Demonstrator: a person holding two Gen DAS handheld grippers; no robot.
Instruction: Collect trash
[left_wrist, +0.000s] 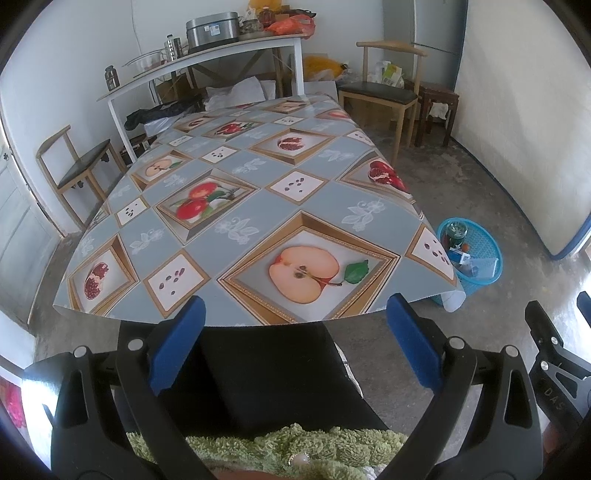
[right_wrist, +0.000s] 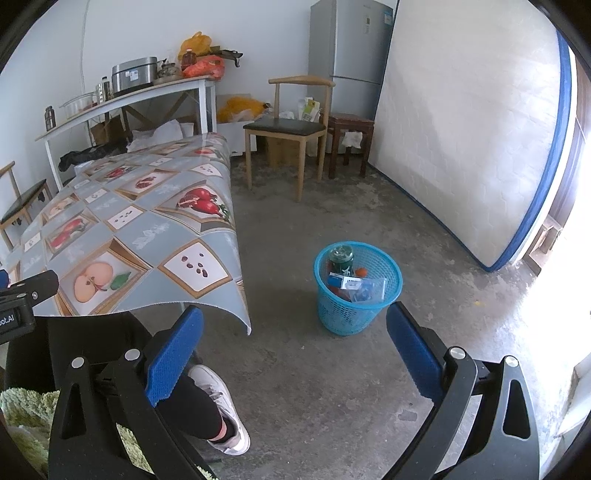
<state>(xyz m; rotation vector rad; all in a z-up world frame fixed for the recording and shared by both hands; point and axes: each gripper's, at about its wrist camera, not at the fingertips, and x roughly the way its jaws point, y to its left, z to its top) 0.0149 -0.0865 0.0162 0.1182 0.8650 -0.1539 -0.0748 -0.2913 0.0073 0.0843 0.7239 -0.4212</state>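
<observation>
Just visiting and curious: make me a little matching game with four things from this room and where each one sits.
Things:
1. blue basket
2. green can
3. steel pot
4. fridge

Places:
A. inside the basket
B. far corner, behind the wooden chair
C. on the floor beside the table
D. on the white shelf

Pairs: 1-C, 2-A, 3-D, 4-B

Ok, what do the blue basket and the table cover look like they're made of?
Basket: likely moulded plastic, with an even blue colour and a fine open mesh wall under a solid rim. Table cover: probably vinyl or oilcloth, with a smooth printed fruit pattern, a slight sheen, and a stiff curl at its overhanging corner.
</observation>
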